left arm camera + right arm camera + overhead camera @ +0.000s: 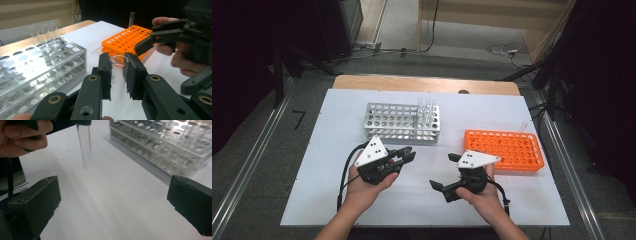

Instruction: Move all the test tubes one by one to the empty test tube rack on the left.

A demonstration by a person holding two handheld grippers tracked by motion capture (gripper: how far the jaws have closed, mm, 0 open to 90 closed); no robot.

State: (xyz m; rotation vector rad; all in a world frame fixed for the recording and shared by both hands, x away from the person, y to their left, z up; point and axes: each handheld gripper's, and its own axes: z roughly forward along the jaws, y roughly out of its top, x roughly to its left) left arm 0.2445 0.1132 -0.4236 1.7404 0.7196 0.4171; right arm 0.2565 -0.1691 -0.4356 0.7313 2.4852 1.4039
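Observation:
My left gripper (408, 154) is shut on a clear glass test tube (117, 80). The tube's open rim shows between the two black pads in the left gripper view. In the right gripper view the same tube (85, 145) hangs down from the left gripper's jaws at the top, its round end just above the white table. My right gripper (443, 172) stands wide open a short way to the right of the tube, with nothing between its pads (35, 203).
A metal test tube rack (402, 122) stands behind the left gripper, with a few clear tubes (427, 106) upright at its back right corner. An orange plastic rack (504, 149) lies to the right. Both rest on a white board (312, 190).

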